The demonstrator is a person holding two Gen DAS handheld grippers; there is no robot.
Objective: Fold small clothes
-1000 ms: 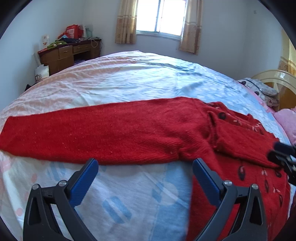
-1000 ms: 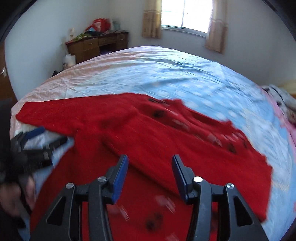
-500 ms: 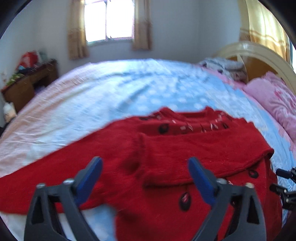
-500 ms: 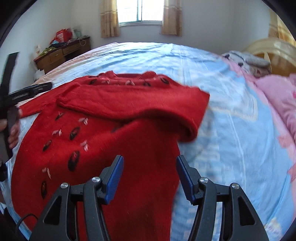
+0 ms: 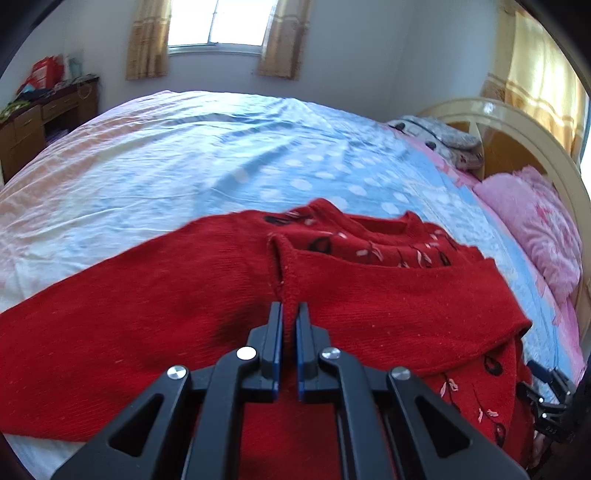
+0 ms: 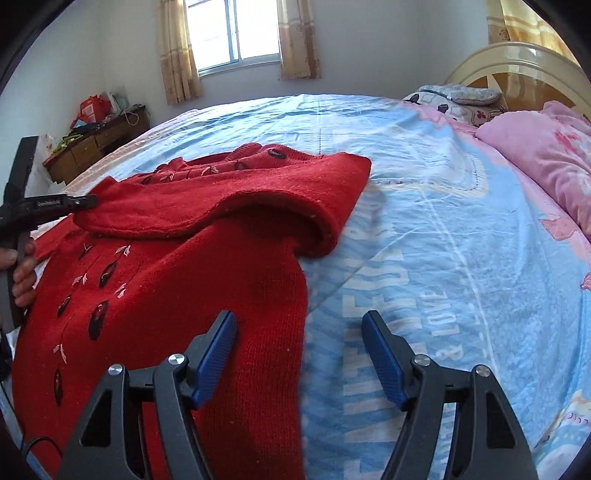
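Observation:
A red knit sweater [image 5: 369, 314] with dark and pink motifs lies flat on the bed. One sleeve [image 6: 240, 206] is folded across the chest; the other sleeve [image 5: 110, 321] stretches out to the left. My left gripper [image 5: 289, 310] is shut on the cuff edge of the folded sleeve. It also shows in the right wrist view [image 6: 83, 202] at the left. My right gripper [image 6: 299, 321] is open and empty, hovering over the sweater's right side edge [image 6: 299, 295]. It shows in the left wrist view [image 5: 550, 384] at the far right.
The bed has a blue dotted and pink sheet [image 5: 221, 155]. Pink pillows [image 6: 546, 155] and a cream headboard [image 6: 517, 55] are on the right. A wooden desk [image 6: 96, 147] with clutter stands by the far left wall, under a curtained window [image 5: 218, 22].
My left gripper moved from the outstretched sleeve to the folded sleeve's cuff and shut on it. My right gripper swung right to the sweater's side edge and stayed open.

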